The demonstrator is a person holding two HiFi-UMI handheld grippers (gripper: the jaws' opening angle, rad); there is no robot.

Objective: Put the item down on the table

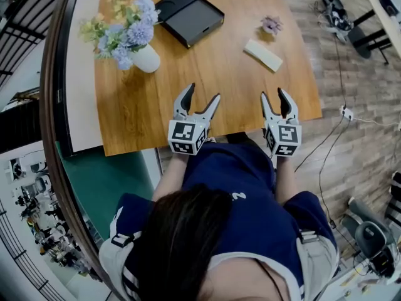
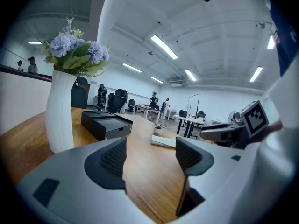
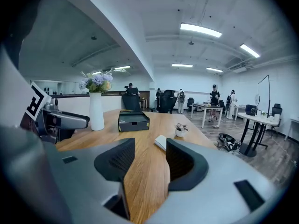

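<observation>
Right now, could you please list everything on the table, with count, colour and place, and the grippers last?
table: one, light-brown wood, in front of the person
vase: one, white, upright, left part of the table
flowers: one bunch, blue-purple with some yellow, in the vase
box: one, black, far side of the table, right of the vase
small potted plant: one, white pot, far right part of the table
flat block: one, white, just nearer than the potted plant
left gripper: one, grey, over the near table edge, jaws apart, nothing between them
right gripper: one, grey, right of the left gripper, jaws apart, nothing between them
</observation>
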